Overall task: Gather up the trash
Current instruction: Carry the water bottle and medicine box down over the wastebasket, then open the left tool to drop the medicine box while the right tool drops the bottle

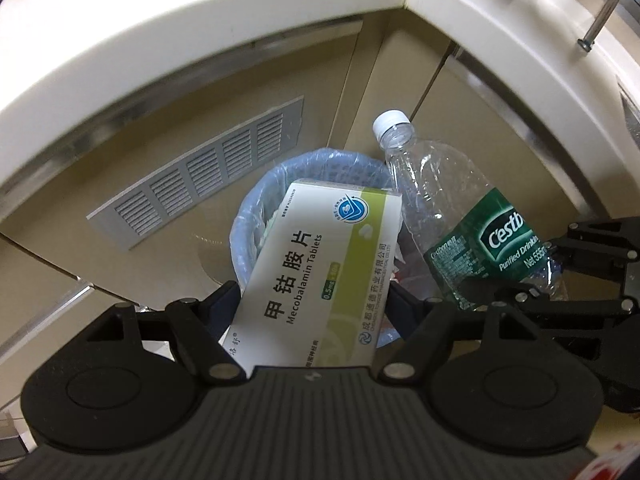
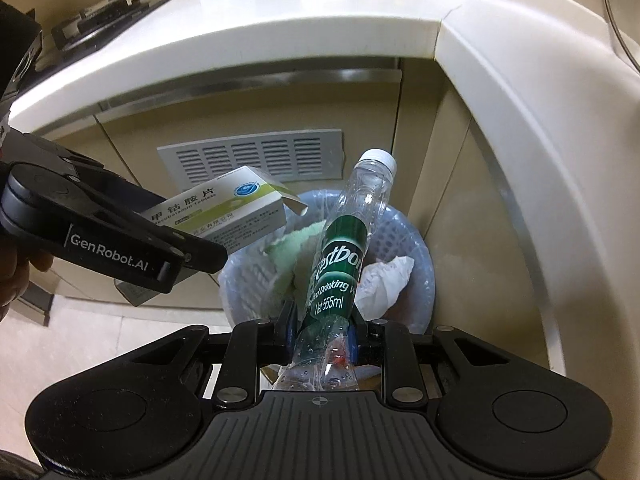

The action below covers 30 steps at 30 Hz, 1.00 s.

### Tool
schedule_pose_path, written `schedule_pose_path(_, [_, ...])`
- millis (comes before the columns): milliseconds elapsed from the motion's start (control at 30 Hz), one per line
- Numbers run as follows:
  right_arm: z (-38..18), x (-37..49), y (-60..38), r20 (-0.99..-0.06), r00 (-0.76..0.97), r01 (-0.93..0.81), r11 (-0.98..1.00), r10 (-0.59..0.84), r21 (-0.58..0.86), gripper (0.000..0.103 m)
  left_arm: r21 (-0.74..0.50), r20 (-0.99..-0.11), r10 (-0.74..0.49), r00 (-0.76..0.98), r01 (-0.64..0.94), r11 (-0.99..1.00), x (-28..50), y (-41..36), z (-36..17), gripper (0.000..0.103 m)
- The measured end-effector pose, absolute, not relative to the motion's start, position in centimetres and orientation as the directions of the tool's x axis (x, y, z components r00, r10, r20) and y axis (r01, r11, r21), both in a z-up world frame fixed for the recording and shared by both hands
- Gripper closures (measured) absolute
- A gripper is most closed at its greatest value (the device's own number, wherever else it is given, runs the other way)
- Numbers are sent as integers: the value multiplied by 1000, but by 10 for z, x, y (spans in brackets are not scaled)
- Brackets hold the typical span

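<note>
A: Trash first: where are the two pieces?

B: The tablet box [image 1: 316, 268] sits clamped in the left gripper [image 1: 310, 300], its fingers closed against the box's two long sides. In the right wrist view the same box [image 2: 224, 212] hangs above the near left rim of the bin [image 2: 420, 248], with one end flap sticking open.

A: And the bottle?

B: The plastic bottle [image 2: 344, 256] is squeezed at its crumpled bottom end by the right gripper [image 2: 320, 334], fingers pressed in on both sides. Its white cap points away and up, and the green label faces the camera. From the left wrist view the bottle [image 1: 452, 216] lies just beside the box, to its right, and the right gripper [image 1: 556, 276] shows at the frame's right edge.

A: What about the bin itself?

B: A round basket [image 1: 256, 208] lined with a pale blue bag, standing on the floor in the corner under the white counter [image 2: 320, 12]. Inside lie crumpled white paper [image 2: 384, 280] and something pale green [image 2: 296, 244]. A grey vent grille [image 2: 256, 156] is set in the cabinet behind it.
</note>
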State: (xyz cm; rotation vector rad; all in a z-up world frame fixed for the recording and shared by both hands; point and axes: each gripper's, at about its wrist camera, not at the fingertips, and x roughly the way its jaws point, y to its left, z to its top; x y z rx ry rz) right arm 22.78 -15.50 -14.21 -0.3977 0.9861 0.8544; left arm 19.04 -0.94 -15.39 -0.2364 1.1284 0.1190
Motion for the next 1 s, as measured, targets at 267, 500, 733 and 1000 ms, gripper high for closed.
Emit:
schedule_pose_path(267, [-165, 231, -155, -866, 263, -785, 616, 425, 64, 79, -116, -921, -24, 389, -217, 969, 206, -20, -179, 28])
schedule_pose_path(500, [-171, 238, -156, -869, 269, -778, 625, 415, 58, 79, -111, -924, -21, 381, -217, 970, 208, -22, -183, 28])
schedule_pose_path(733, [-176, 244, -152, -868, 288, -761, 647, 405, 49, 79, -113, -921, -14, 390, -233, 966, 217, -15, -191, 28])
schedule_pose_path(1000, [-184, 252, -147, -871, 292, -756, 653, 396, 43, 79, -106, -905, -9, 426, -204, 973, 240, -12, -197, 27])
